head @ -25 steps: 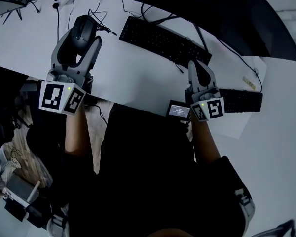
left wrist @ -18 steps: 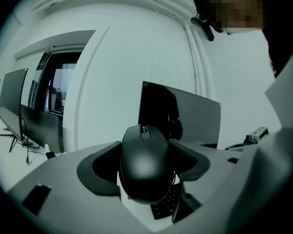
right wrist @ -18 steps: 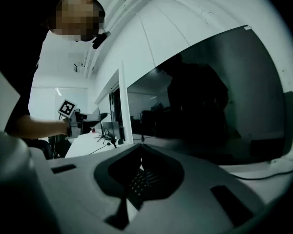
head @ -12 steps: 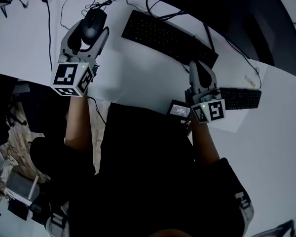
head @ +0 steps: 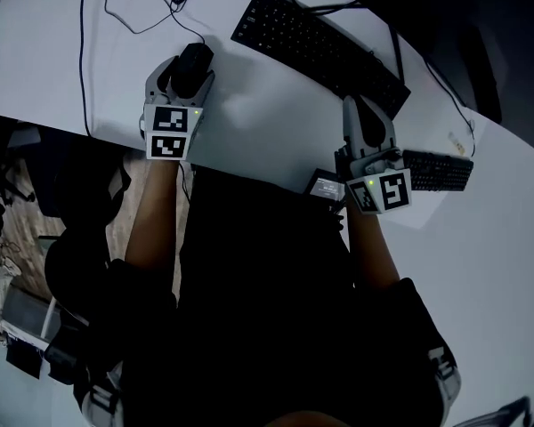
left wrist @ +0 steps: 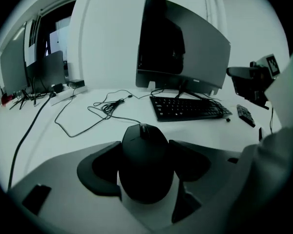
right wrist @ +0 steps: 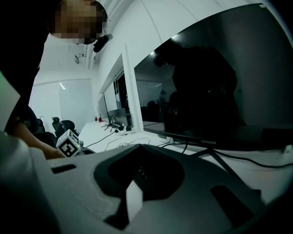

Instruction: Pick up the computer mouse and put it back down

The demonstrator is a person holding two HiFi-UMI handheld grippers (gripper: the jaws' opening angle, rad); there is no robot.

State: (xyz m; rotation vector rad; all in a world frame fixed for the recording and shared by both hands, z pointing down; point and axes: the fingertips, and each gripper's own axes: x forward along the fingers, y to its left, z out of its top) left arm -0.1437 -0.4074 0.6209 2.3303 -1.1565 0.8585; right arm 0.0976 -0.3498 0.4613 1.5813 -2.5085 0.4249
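Dim, cool-toned fisheye pics.
Head view underexposed w/ black corners; white desk [head: 258,127] brightest; gripper views warped at edges.

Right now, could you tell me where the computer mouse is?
In the head view the computer mouse sits at upper left, gripped between the jaws of the left hand-held gripper over the white desk, left of the black keyboard.

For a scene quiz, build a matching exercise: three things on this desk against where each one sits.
1. black computer mouse
2. long black keyboard
3. short black keyboard

a. beside the right hand-held gripper
b. between the jaws of the left hand-held gripper
c. in front of the dark curved monitor

Pairs: 1-b, 2-c, 3-a.
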